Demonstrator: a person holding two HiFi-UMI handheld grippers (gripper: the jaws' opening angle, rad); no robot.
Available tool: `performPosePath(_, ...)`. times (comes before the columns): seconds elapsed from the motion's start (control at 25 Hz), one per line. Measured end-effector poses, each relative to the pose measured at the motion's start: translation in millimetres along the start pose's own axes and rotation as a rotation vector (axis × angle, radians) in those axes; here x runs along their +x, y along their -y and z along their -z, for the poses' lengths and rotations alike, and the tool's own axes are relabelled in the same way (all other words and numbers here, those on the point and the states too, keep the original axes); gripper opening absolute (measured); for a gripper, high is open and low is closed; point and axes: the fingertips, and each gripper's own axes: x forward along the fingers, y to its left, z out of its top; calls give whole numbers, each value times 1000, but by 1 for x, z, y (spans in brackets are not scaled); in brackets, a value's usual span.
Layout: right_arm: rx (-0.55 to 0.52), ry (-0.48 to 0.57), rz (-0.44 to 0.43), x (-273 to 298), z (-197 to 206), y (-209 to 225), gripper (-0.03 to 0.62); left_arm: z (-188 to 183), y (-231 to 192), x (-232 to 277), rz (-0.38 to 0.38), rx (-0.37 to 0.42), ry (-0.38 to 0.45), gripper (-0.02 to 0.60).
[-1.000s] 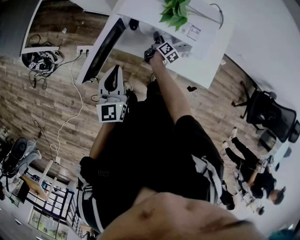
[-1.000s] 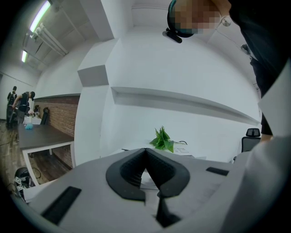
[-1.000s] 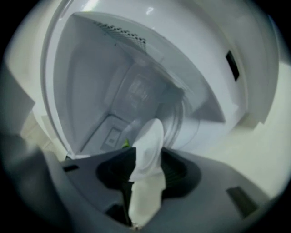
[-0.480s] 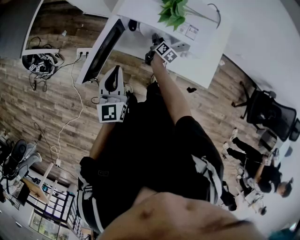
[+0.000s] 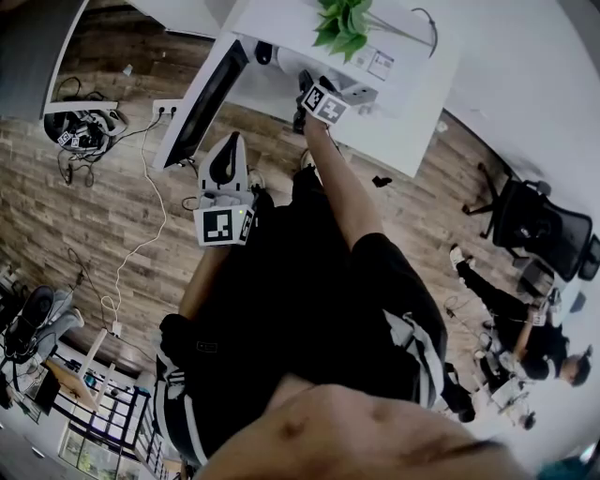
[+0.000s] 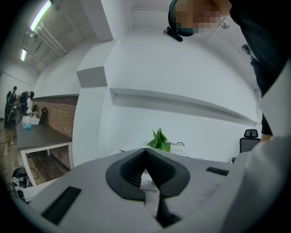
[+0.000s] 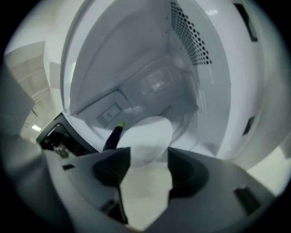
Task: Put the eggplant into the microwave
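Observation:
The right gripper view looks into the white microwave cavity (image 7: 136, 68). A dark purple eggplant (image 7: 112, 136) with a green tip lies at the left edge of a white plate (image 7: 150, 134) inside it. My right gripper (image 7: 148, 159) is open; its jaws have just been opening, with nothing between them, and the eggplant lies free just past the left pad. Seen from the head, the right gripper (image 5: 314, 94) reaches into the microwave on the white desk, beside its open door (image 5: 202, 98). My left gripper (image 5: 225, 159) hangs back near my body, its pads (image 6: 136, 166) meeting, empty.
A green potted plant (image 5: 349, 21) stands on the white desk (image 5: 403, 131) behind the microwave. Cables and a power strip (image 5: 169, 103) lie on the wooden floor at the left. An office chair (image 5: 534, 225) and seated people are at the right.
The right gripper has rolled at the microwave's mouth, its marker cube shifting slightly up and left. The left gripper has stayed put. People at the right have shifted.

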Motion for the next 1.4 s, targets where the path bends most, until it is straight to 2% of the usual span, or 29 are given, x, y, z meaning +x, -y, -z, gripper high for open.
performPosePath(0.24,-38,18,18,-7,-6,3,256,-1,2,1,1,-5,10,32)
performPosePath(0.56,-141,20,11,-27,-11,-4,253,-2,5,4,20,-8,21,32)
performPosePath(0.6,-154,21,9,-31,-11,-6,245,-3,6,5,24,-9,23,32)
performPosePath(0.76,-218,39,-1,-49,-16,-15,136,-7,9,7,43,-3,34,32)
performPosePath(0.92,-255,45,-10,-68,-18,-23,64,-7,13,10,59,-6,39,32)
performPosePath(1.16,-313,54,-11,-100,-21,-34,38,-13,19,13,81,-4,57,32)
performPosePath(1.4,-354,127,-55,-142,-31,-54,35,-16,20,12,94,1,66,32)
